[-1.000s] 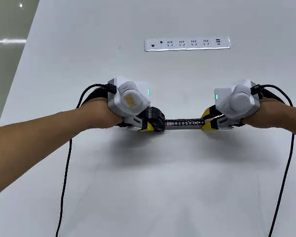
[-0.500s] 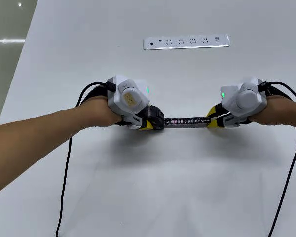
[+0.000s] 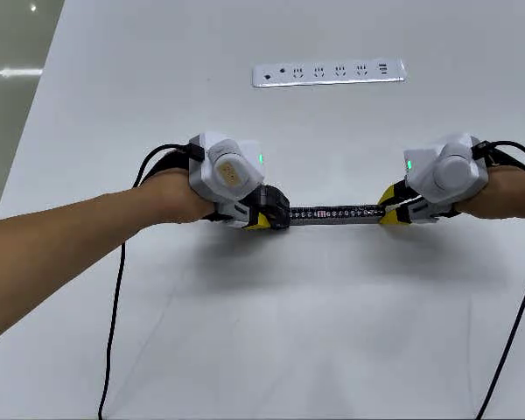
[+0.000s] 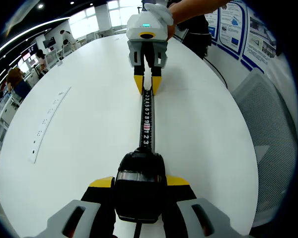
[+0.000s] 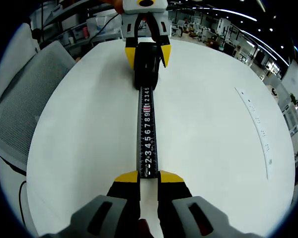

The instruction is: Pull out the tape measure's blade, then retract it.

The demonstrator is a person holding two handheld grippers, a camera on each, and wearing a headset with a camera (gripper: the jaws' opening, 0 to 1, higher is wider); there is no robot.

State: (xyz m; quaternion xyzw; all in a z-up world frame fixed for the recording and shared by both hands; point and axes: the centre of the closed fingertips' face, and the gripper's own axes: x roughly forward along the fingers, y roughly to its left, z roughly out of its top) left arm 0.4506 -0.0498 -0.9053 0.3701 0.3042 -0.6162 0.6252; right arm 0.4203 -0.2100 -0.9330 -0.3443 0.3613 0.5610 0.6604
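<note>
A black tape measure case (image 3: 273, 208) (image 4: 139, 182) sits low over the white table, with my left gripper (image 3: 261, 216) (image 4: 139, 182) shut on it. Its dark blade (image 3: 337, 213) (image 4: 146, 116) (image 5: 147, 134), printed with white numbers, stretches level from the case to my right gripper (image 3: 391, 213) (image 5: 148, 177), which is shut on the blade's end. In the left gripper view the right gripper (image 4: 147, 84) faces me from the far end of the blade. In the right gripper view the left gripper (image 5: 147, 53) holds the case (image 5: 147, 64) at the top.
A white power strip (image 3: 329, 73) (image 4: 48, 124) (image 5: 258, 129) lies flat at the far side of the table (image 3: 271, 315). Black cables (image 3: 114, 297) trail from both grippers toward the near edge. A grey mesh chair (image 5: 25, 94) (image 4: 268, 129) stands beside the table.
My right gripper has moved to the right with the blade's end, so more blade shows between the grippers. The left gripper and case have stayed put.
</note>
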